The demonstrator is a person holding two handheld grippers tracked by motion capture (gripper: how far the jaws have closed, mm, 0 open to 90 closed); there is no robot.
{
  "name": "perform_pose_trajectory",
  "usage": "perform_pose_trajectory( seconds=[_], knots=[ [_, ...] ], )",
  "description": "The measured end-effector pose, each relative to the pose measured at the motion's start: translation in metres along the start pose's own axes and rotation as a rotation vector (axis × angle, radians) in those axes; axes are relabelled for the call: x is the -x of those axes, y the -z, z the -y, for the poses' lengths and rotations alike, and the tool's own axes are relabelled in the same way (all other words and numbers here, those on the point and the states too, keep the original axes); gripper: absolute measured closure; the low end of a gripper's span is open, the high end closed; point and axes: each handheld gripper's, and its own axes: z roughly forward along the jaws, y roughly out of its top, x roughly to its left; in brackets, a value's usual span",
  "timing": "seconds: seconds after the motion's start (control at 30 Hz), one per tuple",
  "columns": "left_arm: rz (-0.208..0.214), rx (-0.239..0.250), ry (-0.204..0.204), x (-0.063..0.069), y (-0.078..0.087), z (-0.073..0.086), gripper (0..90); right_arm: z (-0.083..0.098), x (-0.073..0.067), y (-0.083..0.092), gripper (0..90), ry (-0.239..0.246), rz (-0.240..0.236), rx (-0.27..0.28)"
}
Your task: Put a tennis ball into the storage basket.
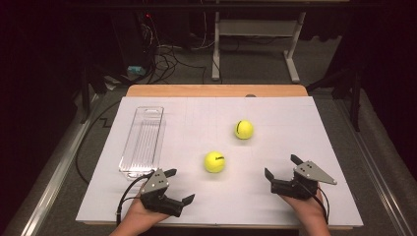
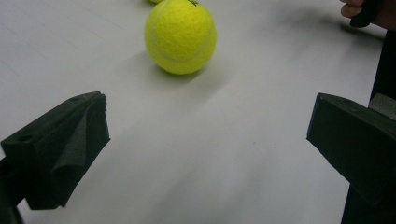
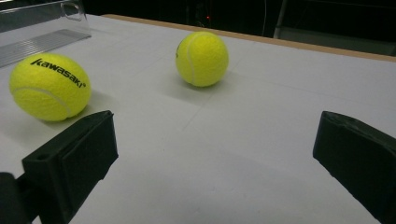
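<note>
Table (image 1: pixel 295 123) under white sheet is carrying everything. Clear tray (image 1: pixel 142 141) is lying left of the near tennis ball (image 1: pixel 215 162), well apart. Left gripper (image 1: pixel 179 186) is hovering just left and nearer of that ball, jaws spread, holding nothing. Right gripper (image 1: pixel 282 166) is sitting right of it, jaws likewise spread, empty. Far tennis ball (image 1: pixel 243 130) is resting beyond, slightly right.

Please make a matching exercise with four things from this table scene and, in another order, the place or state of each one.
1. near tennis ball
2. far tennis ball
3. clear tray
4. left gripper

a. empty, at the table's left
b. open, holding nothing
c. shows the word kawasaki
d. deeper on the table, right of centre

Pairs: 1-c, 2-d, 3-a, 4-b
</note>
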Motion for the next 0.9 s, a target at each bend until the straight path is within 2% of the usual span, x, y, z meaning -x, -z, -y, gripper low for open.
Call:
perform_pose_trajectory(
  seconds=[0.17,0.23,0.3,0.33,0.47,0.5,0.63,0.67,0.73,0.83,0.9],
  knots=[
    [-0.004,-0.032,0.008,-0.001,-0.003,0.001,0.0,0.0,0.0,-0.001,0.0,0.007,-0.002,0.002],
    [0.007,-0.059,0.015,-0.002,-0.005,0.001,0.0,-0.001,0.0,-0.001,0.0,0.004,-0.003,0.004],
    [0.003,-0.063,0.015,-0.002,-0.005,0.001,0.0,-0.001,0.0,-0.002,0.0,0.008,-0.004,0.003],
    [0.0,-0.075,0.024,-0.003,-0.007,0.001,0.0,-0.003,0.0,-0.001,0.0,-0.006,-0.017,0.009],
    [0.0,-0.099,0.034,-0.004,-0.009,0.0,0.0,-0.003,-0.001,0.0,0.0,0.01,-0.02,0.016],
    [-0.002,-0.124,0.035,-0.005,-0.011,-0.001,0.0,-0.003,-0.002,0.001,0.0,0.016,-0.027,0.015],
    [0.0,-0.158,0.045,-0.005,-0.013,-0.005,0.0,-0.002,-0.002,0.003,0.0,0.018,-0.027,0.016],
    [-0.014,-0.198,0.042,-0.004,-0.014,-0.009,0.0,-0.002,-0.002,0.004,0.0,0.017,-0.025,0.016],
    [-0.026,-0.242,0.03,-0.004,-0.016,-0.014,0.0,-0.002,-0.001,0.005,0.0,0.02,-0.023,0.015],
    [-0.02,-0.279,0.03,-0.004,-0.017,-0.022,0.0,-0.001,-0.002,0.005,0.0,0.021,-0.024,0.018],
    [-0.02,-0.311,0.014,-0.004,-0.019,-0.027,0.0,-0.001,-0.002,0.006,0.0,0.02,-0.025,0.019]
  ],
)
